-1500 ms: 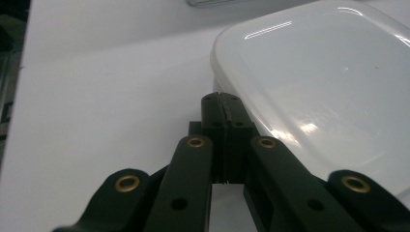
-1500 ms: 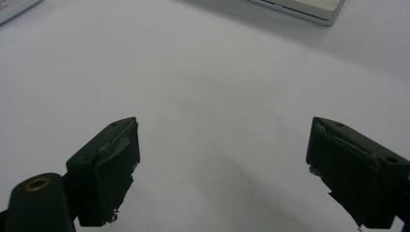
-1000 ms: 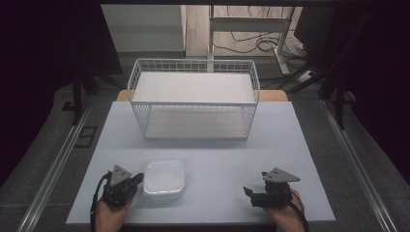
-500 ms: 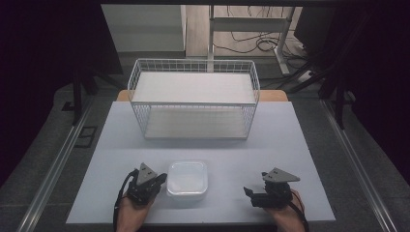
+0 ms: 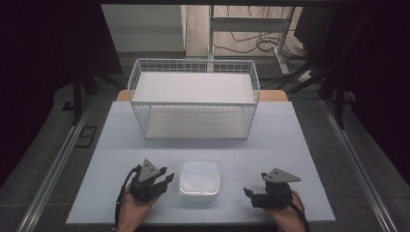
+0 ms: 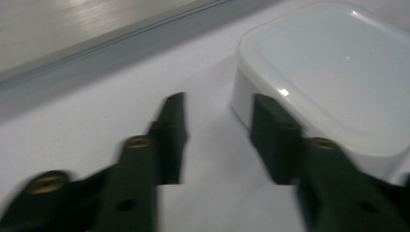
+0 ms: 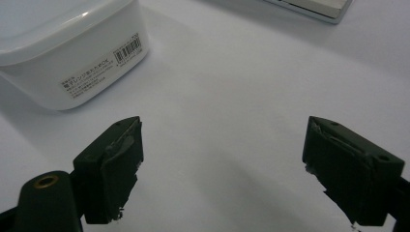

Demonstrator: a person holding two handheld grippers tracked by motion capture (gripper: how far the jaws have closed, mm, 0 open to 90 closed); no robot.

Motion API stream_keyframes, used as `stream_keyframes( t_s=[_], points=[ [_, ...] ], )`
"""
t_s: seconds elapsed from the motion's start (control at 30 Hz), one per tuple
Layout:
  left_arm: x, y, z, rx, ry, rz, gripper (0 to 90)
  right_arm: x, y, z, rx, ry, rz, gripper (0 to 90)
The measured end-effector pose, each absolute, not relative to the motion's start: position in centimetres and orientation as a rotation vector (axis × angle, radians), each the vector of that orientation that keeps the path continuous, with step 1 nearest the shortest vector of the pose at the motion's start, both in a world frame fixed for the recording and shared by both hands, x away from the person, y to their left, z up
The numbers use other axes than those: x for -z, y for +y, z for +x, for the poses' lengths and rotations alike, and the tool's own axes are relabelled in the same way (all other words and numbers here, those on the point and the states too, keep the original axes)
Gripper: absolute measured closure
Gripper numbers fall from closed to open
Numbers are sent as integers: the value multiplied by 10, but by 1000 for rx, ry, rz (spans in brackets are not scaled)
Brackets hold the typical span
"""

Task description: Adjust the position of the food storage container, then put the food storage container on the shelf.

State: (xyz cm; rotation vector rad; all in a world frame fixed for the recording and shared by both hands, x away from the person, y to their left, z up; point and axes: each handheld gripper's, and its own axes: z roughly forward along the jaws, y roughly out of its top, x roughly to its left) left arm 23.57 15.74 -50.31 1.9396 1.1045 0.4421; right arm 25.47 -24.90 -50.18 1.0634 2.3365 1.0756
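Lidded white container [image 5: 199, 178] sits bottom centre of the table [image 5: 290, 135], left gripper [image 5: 167, 177] open just beside its edge, right gripper [image 5: 247, 192] open and apart; likely next: grasp it.

Left gripper [image 6: 217, 108] jaws motion-blurred, hiding part of the lidded container [image 6: 333, 72]; container cut by frame edges. Label print [image 7: 92, 72] too small to read.

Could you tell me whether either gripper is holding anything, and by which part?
Nothing is held: both the left gripper and right gripper are open beside the container.
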Motion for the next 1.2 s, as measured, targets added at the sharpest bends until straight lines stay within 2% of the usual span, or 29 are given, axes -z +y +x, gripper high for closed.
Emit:
stream_keyframes(
  t_s=[0.07,0.2,0.53,1.0,1.2],
  points=[
    [504,165,235,-447,1102,1923,399,501,-249,255,-1086,2339,1073,147],
    [507,170,234,-405,1084,1924,268,497,-247,254,-1119,2343,1095,179],
    [496,157,237,-306,985,1946,218,483,-221,255,-1124,2444,1020,348],
    [483,133,257,-300,909,2002,194,473,-176,269,-1232,2524,966,212],
    [500,121,267,-222,891,2033,146,481,-155,277,-1226,2573,958,168]
  ],
)
